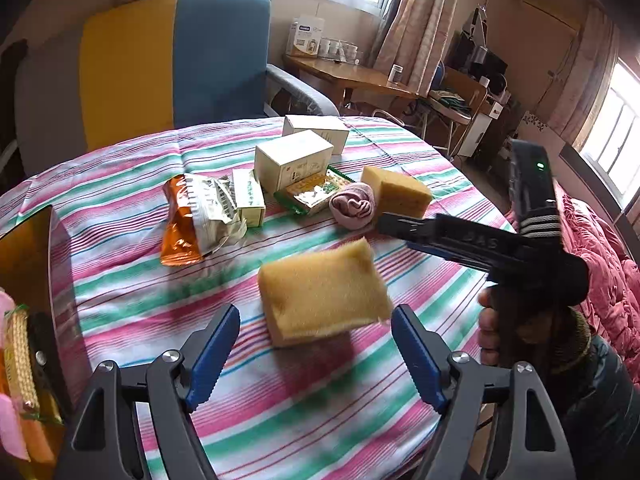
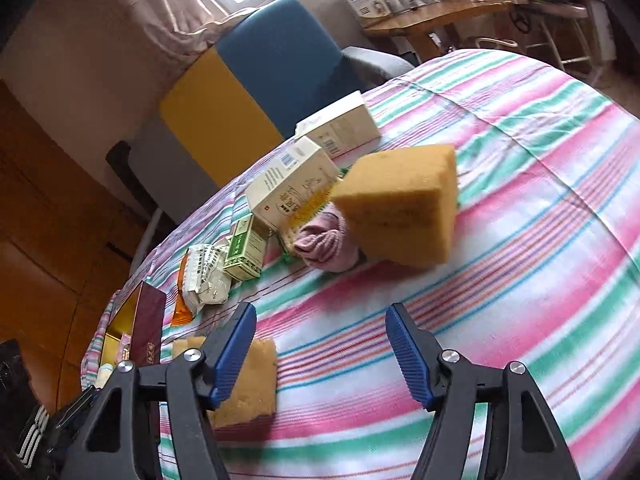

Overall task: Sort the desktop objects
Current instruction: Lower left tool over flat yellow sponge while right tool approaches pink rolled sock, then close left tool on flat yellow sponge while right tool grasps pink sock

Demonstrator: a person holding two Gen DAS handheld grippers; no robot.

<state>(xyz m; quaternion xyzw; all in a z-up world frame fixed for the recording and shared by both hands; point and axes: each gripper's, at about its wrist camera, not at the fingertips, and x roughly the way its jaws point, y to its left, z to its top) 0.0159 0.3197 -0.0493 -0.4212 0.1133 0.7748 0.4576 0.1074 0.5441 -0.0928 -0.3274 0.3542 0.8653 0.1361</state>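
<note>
A yellow sponge [image 1: 324,292] lies on the striped tablecloth just ahead of my open, empty left gripper [image 1: 316,354]; it shows partly behind my left finger in the right wrist view [image 2: 252,384]. A second yellow sponge [image 1: 398,192] [image 2: 400,208] sits by rolled pink socks [image 1: 354,204] [image 2: 326,244]. My right gripper [image 2: 320,354] is open and empty, short of that sponge; it shows from the side in the left wrist view [image 1: 384,224]. White boxes [image 1: 294,160] [image 2: 292,184], a blister-pack box [image 1: 314,192], a small green box [image 1: 250,196] [image 2: 244,254] and snack packets [image 1: 196,216] [image 2: 204,280] lie behind.
A gold-lined box [image 1: 28,280] [image 2: 136,328] with items inside stands at the table's left edge. A yellow-and-blue armchair [image 1: 176,60] is behind the table [image 2: 520,240]. A wooden desk [image 1: 352,76] with jars stands further back. A pink quilt [image 1: 600,260] is on the right.
</note>
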